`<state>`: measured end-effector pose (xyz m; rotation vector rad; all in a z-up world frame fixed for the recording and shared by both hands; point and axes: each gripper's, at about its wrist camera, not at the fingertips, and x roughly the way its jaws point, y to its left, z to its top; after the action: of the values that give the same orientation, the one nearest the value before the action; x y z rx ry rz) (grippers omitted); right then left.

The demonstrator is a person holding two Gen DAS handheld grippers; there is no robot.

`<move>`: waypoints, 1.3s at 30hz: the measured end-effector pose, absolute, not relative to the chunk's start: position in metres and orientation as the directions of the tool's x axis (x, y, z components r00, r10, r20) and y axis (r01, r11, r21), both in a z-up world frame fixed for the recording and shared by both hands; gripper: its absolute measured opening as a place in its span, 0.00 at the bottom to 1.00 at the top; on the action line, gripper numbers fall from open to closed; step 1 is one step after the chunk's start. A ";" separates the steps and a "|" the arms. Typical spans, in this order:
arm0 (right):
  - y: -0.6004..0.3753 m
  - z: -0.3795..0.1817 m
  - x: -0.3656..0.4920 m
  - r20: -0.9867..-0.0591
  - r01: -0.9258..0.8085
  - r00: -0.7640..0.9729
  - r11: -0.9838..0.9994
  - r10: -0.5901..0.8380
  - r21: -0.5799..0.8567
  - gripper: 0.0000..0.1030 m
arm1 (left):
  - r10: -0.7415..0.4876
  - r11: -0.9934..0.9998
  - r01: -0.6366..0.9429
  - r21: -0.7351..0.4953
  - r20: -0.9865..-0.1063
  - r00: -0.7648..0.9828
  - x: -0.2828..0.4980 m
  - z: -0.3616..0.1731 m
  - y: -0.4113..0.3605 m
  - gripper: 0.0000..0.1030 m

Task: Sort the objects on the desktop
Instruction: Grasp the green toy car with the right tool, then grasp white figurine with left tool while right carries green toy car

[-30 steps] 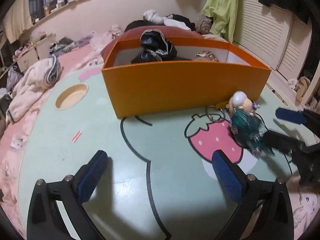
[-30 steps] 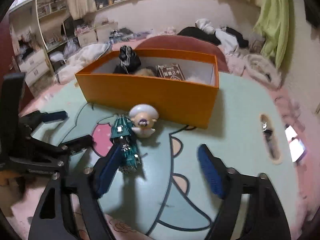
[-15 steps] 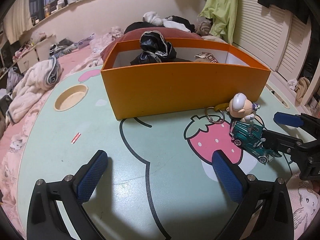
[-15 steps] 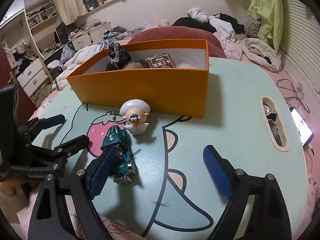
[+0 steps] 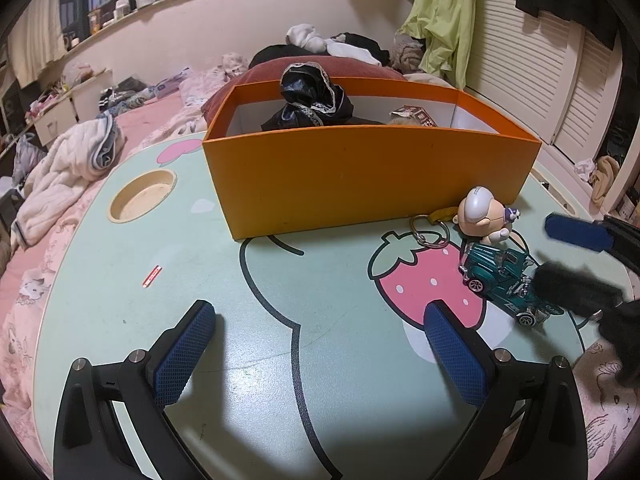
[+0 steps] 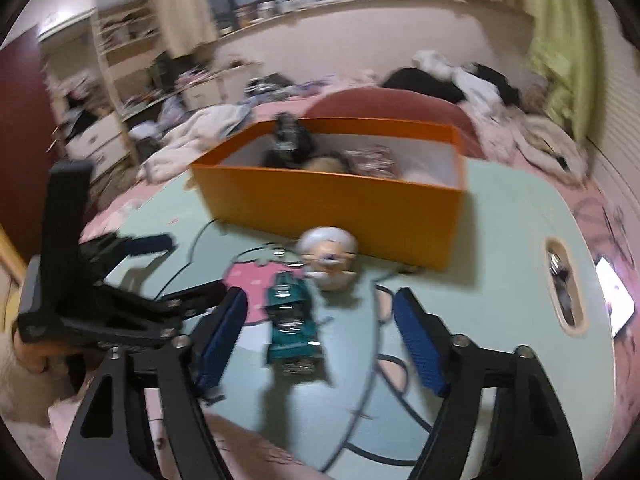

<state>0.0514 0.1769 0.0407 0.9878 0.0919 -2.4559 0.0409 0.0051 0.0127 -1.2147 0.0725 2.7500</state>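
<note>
Left wrist view: the left gripper (image 5: 316, 344) hangs spread wide over the bare surface (image 5: 132, 280); the green toy car (image 5: 506, 280) sits by the strawberry print, near the orange box (image 5: 360, 176).

Right wrist view, blurred: the right gripper (image 6: 320, 340) has just been closing, jaws straddling the car (image 6: 292, 328), pads not touching it.

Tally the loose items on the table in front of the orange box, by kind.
Toy car: 1
Figurine keychain: 1
Small red strip: 1
Total: 3
</note>
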 end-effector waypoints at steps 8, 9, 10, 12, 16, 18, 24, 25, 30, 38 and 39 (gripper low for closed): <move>0.143 0.017 0.036 -0.738 0.526 -0.572 -0.851 -0.358 0.006 0.27 | 0.091 -0.993 -0.115 -0.017 -0.734 -0.673 0.038 0.015 0.003 1.00; 0.146 0.017 0.037 -0.729 0.523 -0.576 -0.852 -0.370 0.019 0.27 | 0.105 -0.992 -0.124 -0.029 -0.732 -0.674 0.039 0.016 0.003 1.00; 0.151 0.019 0.040 -0.703 0.523 -0.589 -0.851 -0.398 0.044 0.27 | 0.122 -0.990 -0.135 -0.041 -0.728 -0.674 0.039 0.017 0.003 1.00; 0.165 0.029 0.049 -0.621 0.532 -0.628 -0.841 -0.470 0.098 0.27 | 0.153 -0.986 -0.157 -0.062 -0.720 -0.677 0.037 0.023 0.004 1.00; 0.200 0.042 0.059 -0.474 0.418 -0.759 -0.892 -0.447 0.172 0.27 | 0.203 -0.976 -0.197 -0.090 -0.700 -0.685 0.027 0.039 0.019 1.00; 0.211 0.041 0.054 -0.464 0.338 -0.795 -0.920 -0.391 0.197 0.27 | 0.240 -0.963 -0.255 -0.086 -0.704 -0.669 0.018 0.046 0.039 1.00; 0.228 0.035 0.041 -0.475 0.256 -0.807 -0.933 -0.350 0.252 0.27 | 0.251 -0.912 -0.410 0.022 -0.761 -0.599 -0.006 0.046 0.104 0.72; 0.226 0.034 0.040 -0.475 0.261 -0.807 -0.933 -0.352 0.248 0.27 | 0.249 -0.906 -0.423 0.032 -0.768 -0.590 -0.009 0.044 0.110 0.69; 0.228 0.035 0.044 -0.481 0.267 -0.800 -0.930 -0.359 0.251 0.27 | 0.235 -0.898 -0.437 0.048 -0.788 -0.569 -0.013 0.034 0.121 0.54; 0.239 0.032 0.056 -0.494 0.250 -0.789 -0.926 -0.365 0.283 0.27 | 0.410 -0.881 -0.447 -0.153 -0.719 -0.562 0.017 0.046 0.084 0.38; 0.240 0.032 0.056 -0.493 0.249 -0.790 -0.925 -0.365 0.286 0.27 | 0.416 -0.884 -0.437 -0.167 -0.708 -0.570 0.023 0.048 0.078 0.38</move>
<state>0.0558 0.2403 0.0320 0.7982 -0.2947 -2.6816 0.0232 0.0782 0.0478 -1.0836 0.0364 2.4235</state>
